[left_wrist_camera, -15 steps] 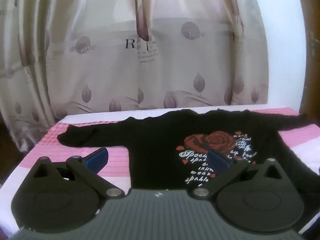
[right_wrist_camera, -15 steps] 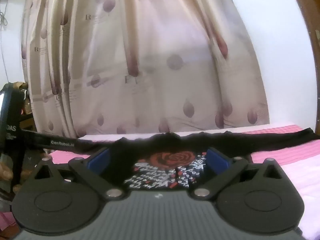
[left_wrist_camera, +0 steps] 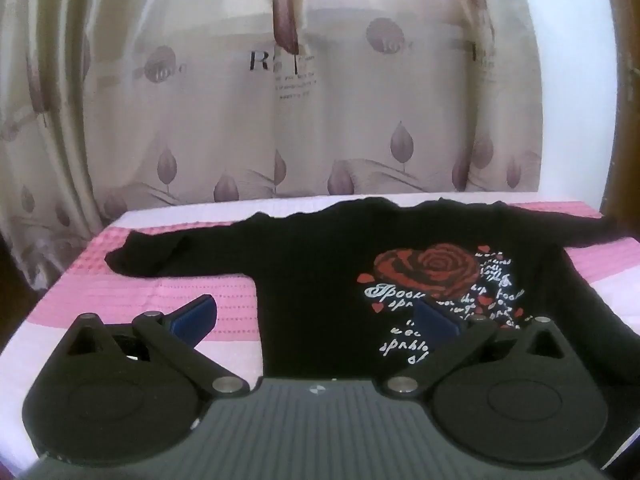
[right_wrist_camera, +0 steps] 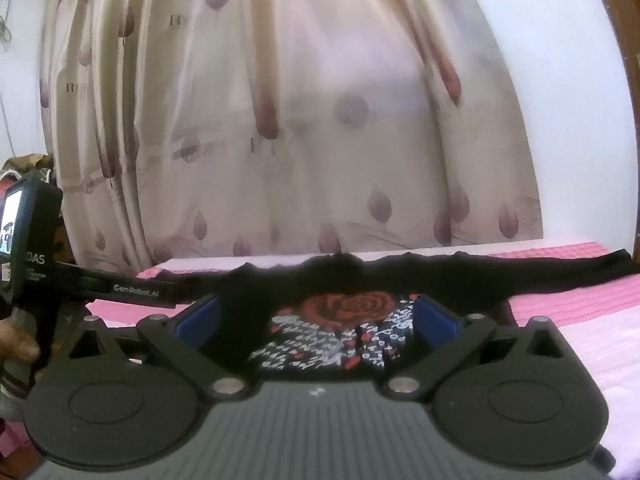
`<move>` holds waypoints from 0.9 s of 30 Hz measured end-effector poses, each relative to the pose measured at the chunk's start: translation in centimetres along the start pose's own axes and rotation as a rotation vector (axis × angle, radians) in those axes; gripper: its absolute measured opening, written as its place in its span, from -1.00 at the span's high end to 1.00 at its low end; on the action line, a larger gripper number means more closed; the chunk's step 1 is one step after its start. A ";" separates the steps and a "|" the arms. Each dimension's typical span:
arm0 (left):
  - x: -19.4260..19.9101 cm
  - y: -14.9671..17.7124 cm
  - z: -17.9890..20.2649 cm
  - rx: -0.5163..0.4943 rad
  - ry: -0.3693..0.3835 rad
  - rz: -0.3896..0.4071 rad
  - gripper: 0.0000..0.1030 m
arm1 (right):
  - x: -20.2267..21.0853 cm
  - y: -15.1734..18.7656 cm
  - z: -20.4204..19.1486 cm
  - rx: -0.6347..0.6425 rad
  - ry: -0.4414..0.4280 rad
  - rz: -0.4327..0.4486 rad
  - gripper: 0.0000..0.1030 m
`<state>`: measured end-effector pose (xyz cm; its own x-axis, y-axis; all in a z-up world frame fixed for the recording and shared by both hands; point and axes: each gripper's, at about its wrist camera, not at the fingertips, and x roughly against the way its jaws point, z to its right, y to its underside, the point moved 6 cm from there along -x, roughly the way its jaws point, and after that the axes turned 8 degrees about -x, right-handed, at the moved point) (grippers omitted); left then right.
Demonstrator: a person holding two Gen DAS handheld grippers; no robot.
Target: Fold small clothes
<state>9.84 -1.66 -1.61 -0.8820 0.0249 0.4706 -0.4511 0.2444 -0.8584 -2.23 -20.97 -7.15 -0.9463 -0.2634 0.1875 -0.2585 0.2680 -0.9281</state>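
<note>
A small black long-sleeved top [left_wrist_camera: 320,280] with a red rose print [left_wrist_camera: 430,270] and white lettering lies flat on a pink and white cloth [left_wrist_camera: 192,292], sleeves spread to both sides. My left gripper [left_wrist_camera: 316,316] is open and empty, low over the top's left lower edge. My right gripper [right_wrist_camera: 316,316] is open and empty, low in front of the same top [right_wrist_camera: 344,280], with the print [right_wrist_camera: 352,304] between its blue pads. The left gripper's body [right_wrist_camera: 36,232] shows at the left edge of the right wrist view.
A beige curtain with purple leaf prints [left_wrist_camera: 320,120] hangs right behind the table. A white wall [right_wrist_camera: 560,100] and a dark wooden frame [left_wrist_camera: 628,120] are to the right. The cloth's left edge [left_wrist_camera: 48,304] drops off to a dark floor.
Both grippers have shifted only slightly. The left wrist view sits a little higher and further left over the top. The top has not moved.
</note>
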 end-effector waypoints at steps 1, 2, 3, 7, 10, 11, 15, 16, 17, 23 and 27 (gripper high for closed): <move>-0.4 -0.1 -0.1 -0.001 -0.002 -0.006 -1.00 | -0.2 0.0 0.0 0.000 0.001 -0.004 -1.00; -0.8 -0.1 -0.3 -0.002 -0.006 -0.009 -1.00 | -0.3 -0.2 -0.1 0.001 0.000 -0.010 -1.00; -1.1 -0.1 -0.5 -0.003 -0.006 -0.013 -1.00 | -0.6 -0.1 -0.1 0.001 0.001 -0.016 -1.00; -2.5 0.4 -1.1 -0.008 -0.008 -0.038 -1.00 | -1.2 0.1 -0.2 0.000 0.004 -0.029 -1.00; -3.7 0.8 -1.8 -0.017 -0.023 -0.054 -1.00 | -1.7 0.4 -0.4 0.004 0.001 -0.048 -1.00; -4.0 0.9 -2.0 -0.017 -0.029 -0.056 -1.00 | -1.9 0.5 -0.4 0.005 0.002 -0.053 -1.00; -5.5 1.3 -3.4 -0.023 -0.060 -0.072 -1.00 | -2.6 1.0 -0.5 0.006 -0.001 -0.075 -1.00; -5.9 1.4 -3.8 -0.022 -0.070 -0.075 -1.00 | -2.8 1.1 -0.5 0.007 0.000 -0.080 -1.00; -6.3 1.4 -4.3 -0.022 -0.078 -0.079 -0.99 | -3.0 1.2 -0.4 0.007 0.000 -0.085 -1.00; -8.8 2.1 -7.2 0.003 -0.114 -0.104 -0.94 | -4.0 1.9 -0.2 -0.010 -0.001 -0.116 -1.00; -10.3 2.6 -9.5 -0.007 -0.142 -0.102 -0.85 | -4.5 2.3 -0.1 -0.010 0.000 -0.134 -1.00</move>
<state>19.09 7.95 -6.73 -0.8423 -0.1372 0.5212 -0.5387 0.2453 -0.8060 1.44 -19.08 -10.08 -0.9030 -0.2977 0.3098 -0.3847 0.2392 -0.8915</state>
